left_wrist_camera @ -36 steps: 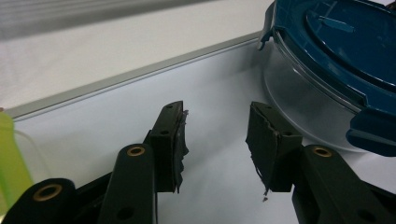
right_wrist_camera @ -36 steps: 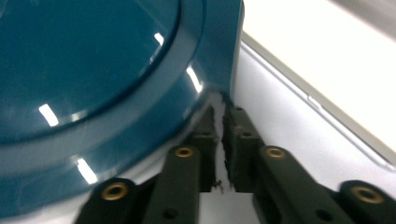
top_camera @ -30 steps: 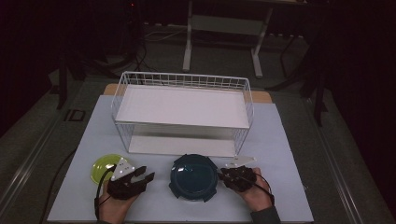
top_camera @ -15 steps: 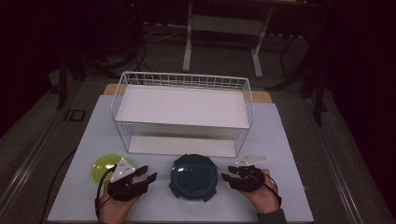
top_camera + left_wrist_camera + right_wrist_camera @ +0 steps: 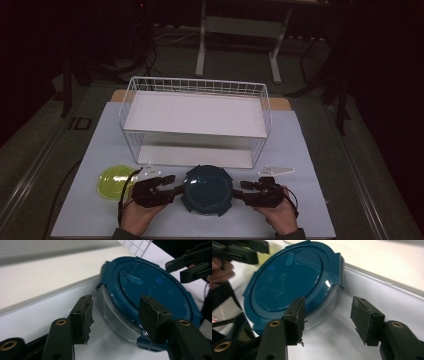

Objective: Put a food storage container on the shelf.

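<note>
A round clear container with a dark blue lid [image 5: 207, 190] sits on the white mat near the front edge. My left gripper [image 5: 170, 187] lies just left of it, open, jaws pointing at its side. In the left gripper view the container [image 5: 150, 287] lies ahead of that gripper [image 5: 117, 310], its rim by the right jaw. My right gripper [image 5: 246, 189] is open at the container's right side. In the right gripper view the lid [image 5: 289, 280] sits ahead of and left of the gripper [image 5: 328, 308].
A white wire basket [image 5: 195, 90] with a white shelf stands just behind the container. A yellow-green bowl [image 5: 114, 181] rests on the mat left of my left hand. The mat [image 5: 310, 150] ends close behind my wrists.
My right hand has shifted slightly right and settled lower beside the container. The left gripper and the container have barely moved.
</note>
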The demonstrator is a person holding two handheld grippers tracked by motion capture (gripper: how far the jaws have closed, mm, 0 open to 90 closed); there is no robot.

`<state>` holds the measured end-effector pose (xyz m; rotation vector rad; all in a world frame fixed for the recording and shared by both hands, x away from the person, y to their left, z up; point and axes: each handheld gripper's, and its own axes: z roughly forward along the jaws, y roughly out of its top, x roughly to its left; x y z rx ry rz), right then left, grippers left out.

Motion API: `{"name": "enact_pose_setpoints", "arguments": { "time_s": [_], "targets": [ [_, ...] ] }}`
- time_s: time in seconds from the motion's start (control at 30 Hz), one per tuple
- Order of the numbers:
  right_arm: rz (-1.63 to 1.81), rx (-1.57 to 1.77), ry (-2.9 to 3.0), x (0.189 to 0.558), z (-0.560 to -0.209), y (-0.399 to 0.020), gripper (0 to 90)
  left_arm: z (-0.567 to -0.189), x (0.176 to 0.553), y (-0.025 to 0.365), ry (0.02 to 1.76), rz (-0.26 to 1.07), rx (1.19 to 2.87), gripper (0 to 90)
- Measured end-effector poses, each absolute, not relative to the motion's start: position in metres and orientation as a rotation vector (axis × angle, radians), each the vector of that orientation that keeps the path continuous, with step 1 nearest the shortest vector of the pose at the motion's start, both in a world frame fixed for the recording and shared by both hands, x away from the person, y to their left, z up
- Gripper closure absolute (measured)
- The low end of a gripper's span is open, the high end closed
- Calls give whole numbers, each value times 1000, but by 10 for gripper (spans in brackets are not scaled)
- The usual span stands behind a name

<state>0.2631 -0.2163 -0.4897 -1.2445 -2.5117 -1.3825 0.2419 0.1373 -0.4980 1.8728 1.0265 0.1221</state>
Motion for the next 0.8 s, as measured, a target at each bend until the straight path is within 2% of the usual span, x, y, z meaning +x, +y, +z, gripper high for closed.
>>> {"name": "enact_pose_setpoints", "arguments": {
  "time_s": [0.2,0.4,0.5,0.63,0.8],
  "targets": [
    [-1385,-1243,-2406,268,-494,-212,443,-503,249,131,1059,48,1873,429],
    [-1346,-1242,-2324,272,-499,-208,486,-505,255,135,1087,-48,1862,445],
    [-1331,-1247,-2319,273,-501,-207,489,-506,256,135,1094,-88,1854,463],
    [-1324,-1257,-2244,276,-505,-209,513,-505,256,135,1094,-134,1851,555],
    [-1314,-1257,-2155,278,-510,-211,535,-507,259,137,1127,-201,1831,558]
  ]
}}
